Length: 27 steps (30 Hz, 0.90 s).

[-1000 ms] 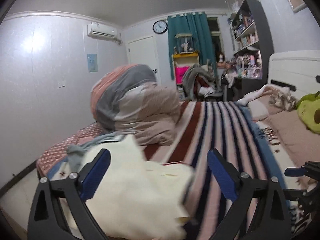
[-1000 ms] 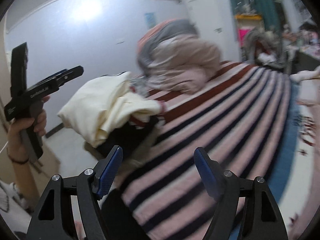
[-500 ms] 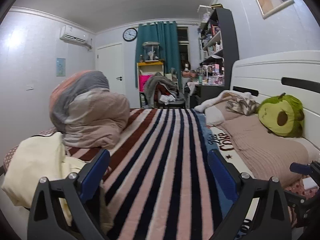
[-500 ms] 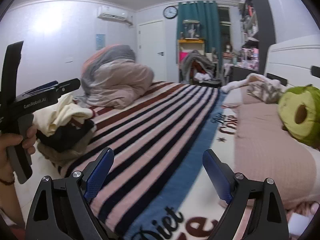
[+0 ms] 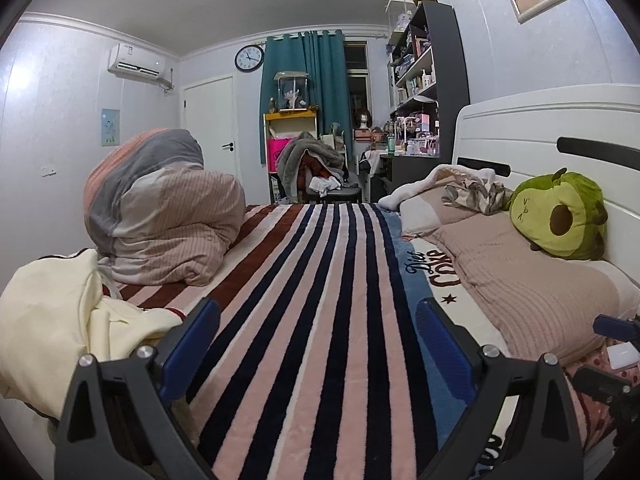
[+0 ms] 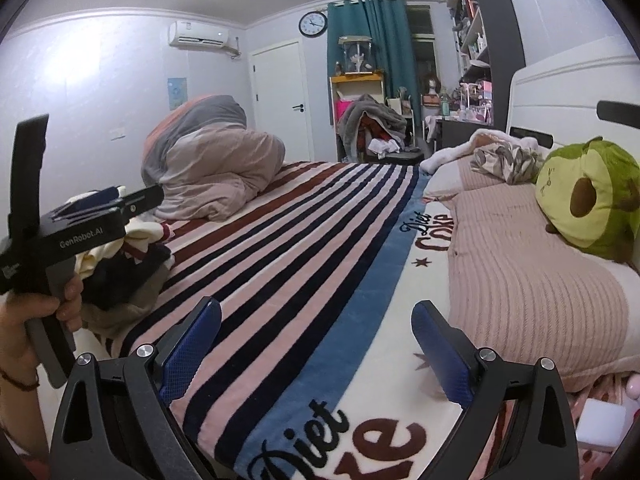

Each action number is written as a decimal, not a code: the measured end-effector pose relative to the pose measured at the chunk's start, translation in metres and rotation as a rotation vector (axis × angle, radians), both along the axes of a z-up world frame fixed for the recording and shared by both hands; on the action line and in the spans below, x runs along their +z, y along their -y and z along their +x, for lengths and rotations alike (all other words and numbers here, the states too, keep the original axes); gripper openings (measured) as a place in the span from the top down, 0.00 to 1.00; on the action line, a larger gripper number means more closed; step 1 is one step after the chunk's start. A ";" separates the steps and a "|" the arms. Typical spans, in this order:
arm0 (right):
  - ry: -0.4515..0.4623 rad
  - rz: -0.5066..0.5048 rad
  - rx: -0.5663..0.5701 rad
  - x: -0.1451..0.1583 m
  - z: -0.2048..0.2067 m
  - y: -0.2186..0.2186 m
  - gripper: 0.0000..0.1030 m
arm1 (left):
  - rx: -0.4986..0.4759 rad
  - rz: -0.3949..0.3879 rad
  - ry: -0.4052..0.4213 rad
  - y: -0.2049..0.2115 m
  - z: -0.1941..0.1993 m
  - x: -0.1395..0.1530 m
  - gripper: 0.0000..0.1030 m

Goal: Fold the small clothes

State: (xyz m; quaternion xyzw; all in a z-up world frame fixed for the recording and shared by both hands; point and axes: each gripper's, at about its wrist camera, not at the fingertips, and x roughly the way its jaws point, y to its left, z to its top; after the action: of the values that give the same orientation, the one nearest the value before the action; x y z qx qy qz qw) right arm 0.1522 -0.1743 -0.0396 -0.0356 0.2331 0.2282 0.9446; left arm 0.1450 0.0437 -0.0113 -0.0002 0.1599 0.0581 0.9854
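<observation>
A pile of small clothes lies at the bed's left edge, with a cream garment [image 5: 60, 316] on top; in the right wrist view the pile [image 6: 124, 268] shows cream over dark pieces. My left gripper [image 5: 318, 334] is open and empty, held over the striped blanket [image 5: 320, 280] just right of the pile. It also shows in the right wrist view [image 6: 108, 204], held in a hand in front of the pile. My right gripper [image 6: 316, 334] is open and empty above the blanket's blue band.
A rolled duvet [image 5: 160, 216] sits at the far left of the bed. A pink pillow [image 5: 516, 272] and a green avocado plush [image 5: 560, 216] lie by the white headboard [image 5: 540, 128]. A cluttered chair [image 5: 316, 176] and shelves [image 5: 424, 92] stand beyond the bed.
Both grippers have swung right, away from the clothes pile, and now face straight down the bed. The cream garment has moved from the left view's centre to its left edge.
</observation>
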 end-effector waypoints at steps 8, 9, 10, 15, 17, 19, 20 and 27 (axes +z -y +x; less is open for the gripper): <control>-0.020 -0.021 -0.034 -0.009 0.015 0.001 0.08 | 0.023 -0.009 -0.035 -0.012 0.020 -0.018 0.06; -0.026 -0.026 -0.043 -0.011 0.018 0.001 0.08 | 0.026 -0.013 -0.042 -0.013 0.022 -0.020 0.06; -0.030 -0.030 -0.049 -0.013 0.020 0.001 0.08 | 0.030 -0.017 -0.052 -0.015 0.025 -0.023 0.06; -0.065 -0.037 -0.068 -0.024 0.032 0.002 0.08 | 0.049 -0.012 -0.072 -0.023 0.033 -0.033 0.06; -0.074 -0.031 -0.060 -0.027 0.037 0.002 0.08 | 0.061 -0.009 -0.078 -0.028 0.035 -0.035 0.06; -0.075 -0.024 -0.046 -0.028 0.038 0.000 0.08 | 0.070 -0.006 -0.080 -0.032 0.034 -0.036 0.06; -0.074 -0.023 -0.042 -0.027 0.038 -0.002 0.08 | 0.071 -0.008 -0.080 -0.034 0.034 -0.036 0.06; -0.070 -0.030 -0.033 -0.023 0.037 -0.012 0.08 | 0.079 -0.013 -0.080 -0.042 0.028 -0.033 0.06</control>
State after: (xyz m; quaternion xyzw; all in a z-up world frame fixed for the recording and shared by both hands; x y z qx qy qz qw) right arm 0.1891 -0.1619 -0.0630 -0.0378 0.2697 0.2103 0.9389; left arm 0.1733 0.0858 -0.0443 -0.0104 0.1992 0.0959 0.9752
